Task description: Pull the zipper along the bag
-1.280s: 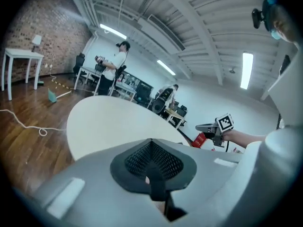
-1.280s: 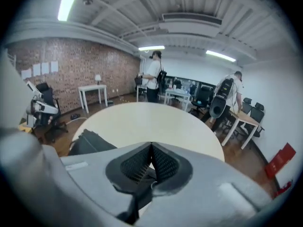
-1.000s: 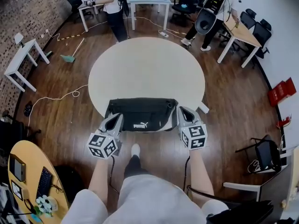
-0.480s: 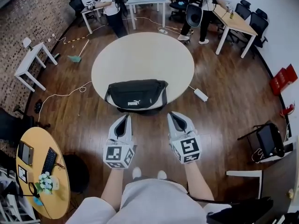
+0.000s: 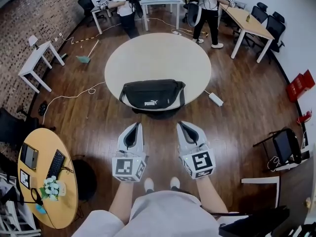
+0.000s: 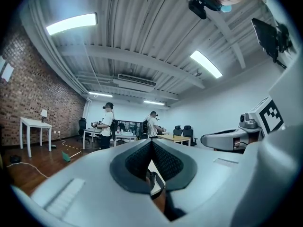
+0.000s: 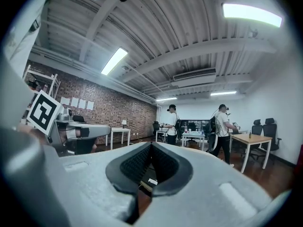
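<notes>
Bag [image 5: 152, 94], black, white logo on the side facing the person: lies on the round counter [image 5: 158, 53], at the counter's edge nearest the person, long side along that edge. Untouched by either gripper. Zipper too small to make out.

Left gripper [image 5: 135, 126]: held over the wooden floor [image 5: 98, 122], short of the counter's near edge and well apart from the bag, tips aimed toward the counter. Fingers [image 6: 138, 163] clenched together, nothing between them (only a sliver of the room shows past the tips).

Right gripper [image 5: 181, 124]: likewise short of the counter's near edge, beside the left gripper, tips aimed toward the counter, well apart from the bag. Fingers [image 7: 134, 166] clenched together, grasping nothing.

Power strip [image 5: 216, 99], white: on the floor just right of the counter.

Cable [image 5: 74, 95], white: trails over the floor left of the counter.

Two people [image 5: 124, 6] [image 5: 206, 4]: standing beyond the counter's far side, well apart from it.

Desk [image 5: 252, 26], wooden top, white legs: beyond the counter, to its far right, with dark chairs alongside.
</notes>
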A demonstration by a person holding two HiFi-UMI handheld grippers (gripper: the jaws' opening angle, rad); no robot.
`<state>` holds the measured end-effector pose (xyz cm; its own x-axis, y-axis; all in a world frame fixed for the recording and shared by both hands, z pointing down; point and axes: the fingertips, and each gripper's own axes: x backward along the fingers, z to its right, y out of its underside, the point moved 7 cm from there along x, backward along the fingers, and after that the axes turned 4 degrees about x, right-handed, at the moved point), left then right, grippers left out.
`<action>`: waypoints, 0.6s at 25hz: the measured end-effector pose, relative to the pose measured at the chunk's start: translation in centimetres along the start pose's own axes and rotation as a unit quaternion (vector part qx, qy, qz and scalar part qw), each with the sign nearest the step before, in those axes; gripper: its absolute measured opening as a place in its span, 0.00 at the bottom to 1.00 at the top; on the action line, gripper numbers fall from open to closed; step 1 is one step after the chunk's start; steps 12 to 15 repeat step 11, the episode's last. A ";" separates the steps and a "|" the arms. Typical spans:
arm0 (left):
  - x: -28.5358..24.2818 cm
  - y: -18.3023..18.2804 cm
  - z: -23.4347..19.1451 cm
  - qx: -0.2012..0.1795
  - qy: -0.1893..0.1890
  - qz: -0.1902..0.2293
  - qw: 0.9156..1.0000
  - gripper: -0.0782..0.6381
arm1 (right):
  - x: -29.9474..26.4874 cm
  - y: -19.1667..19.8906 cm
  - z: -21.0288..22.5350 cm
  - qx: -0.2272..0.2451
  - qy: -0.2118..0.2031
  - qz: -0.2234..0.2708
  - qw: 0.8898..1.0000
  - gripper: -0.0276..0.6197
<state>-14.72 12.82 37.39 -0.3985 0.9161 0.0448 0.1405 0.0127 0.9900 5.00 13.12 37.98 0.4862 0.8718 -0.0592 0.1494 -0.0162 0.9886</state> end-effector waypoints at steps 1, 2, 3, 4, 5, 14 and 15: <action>0.3 -0.1 -0.4 -0.002 0.000 0.000 1.000 0.13 | -0.1 -0.1 -0.5 0.002 0.001 -0.001 1.000 0.03; 0.5 -0.1 -0.8 -0.003 0.001 0.000 1.000 0.13 | -0.3 -0.3 -0.8 0.003 0.002 -0.001 1.000 0.03; 0.6 -0.1 -1.1 -0.004 0.002 -0.001 1.000 0.13 | -0.4 -0.4 -1.1 0.004 0.004 -0.001 1.000 0.03; 0.7 -0.1 -1.3 -0.004 0.002 -0.002 1.000 0.13 | -0.5 -0.5 -1.3 0.005 0.005 -0.001 1.000 0.03; 0.8 -0.1 -1.5 -0.003 0.003 -0.003 1.000 0.13 | -0.6 -0.6 -1.6 0.006 0.006 -0.001 1.000 0.03; 1.8 -0.4 -2.7 0.000 0.010 -0.001 1.000 0.13 | -1.2 -1.1 -3.2 0.012 0.011 -0.001 1.000 0.03; 1.8 -0.4 -2.7 0.000 0.010 -0.001 1.000 0.13 | -1.2 -1.1 -3.2 0.012 0.011 -0.001 1.000 0.03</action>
